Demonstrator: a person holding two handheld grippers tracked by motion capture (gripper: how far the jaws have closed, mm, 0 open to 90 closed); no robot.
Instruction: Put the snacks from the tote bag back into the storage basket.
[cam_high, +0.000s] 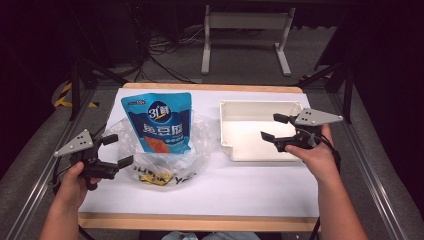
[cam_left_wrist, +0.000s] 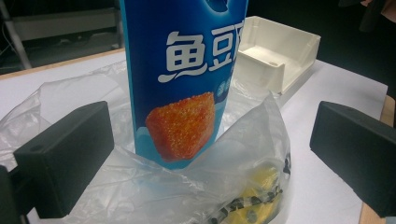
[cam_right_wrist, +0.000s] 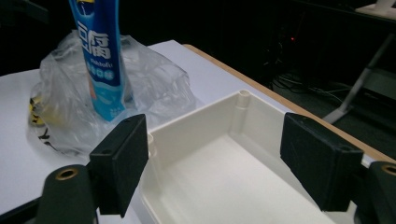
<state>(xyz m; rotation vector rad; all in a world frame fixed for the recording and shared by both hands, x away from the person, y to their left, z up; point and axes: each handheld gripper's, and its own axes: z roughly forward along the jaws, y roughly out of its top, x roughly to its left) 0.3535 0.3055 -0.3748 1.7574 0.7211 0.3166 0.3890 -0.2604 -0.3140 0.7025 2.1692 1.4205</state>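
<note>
The blue pouch (cam_high: 159, 121) stood upright in the middle of a crumpled clear plastic bag (cam_high: 197, 142), its long axis running straight up and down, with the sealed top edge up and the printed front facing the person's side of the table. In the left gripper view you could read the white characters and see the orange block picture low on the pouch (cam_left_wrist: 183, 79), and the bag's plastic (cam_left_wrist: 243, 154) folded up around its base. The whole lot sat on the left half of the white table sheet (cam_high: 240, 185).

The left gripper (cam_high: 112, 150) was just beside the bag's left edge, jaws released and wide apart, nothing pinched; the pouch and bag showed in the gap between them but neither pad touched anything.

To the right of the bag was a white tray (cam_high: 226, 131), open side up. The right gripper (cam_high: 274, 127) hung over the tray's right part, jaws also spread with nothing between them but the tray's floor (cam_right_wrist: 219, 177) well below.
</note>
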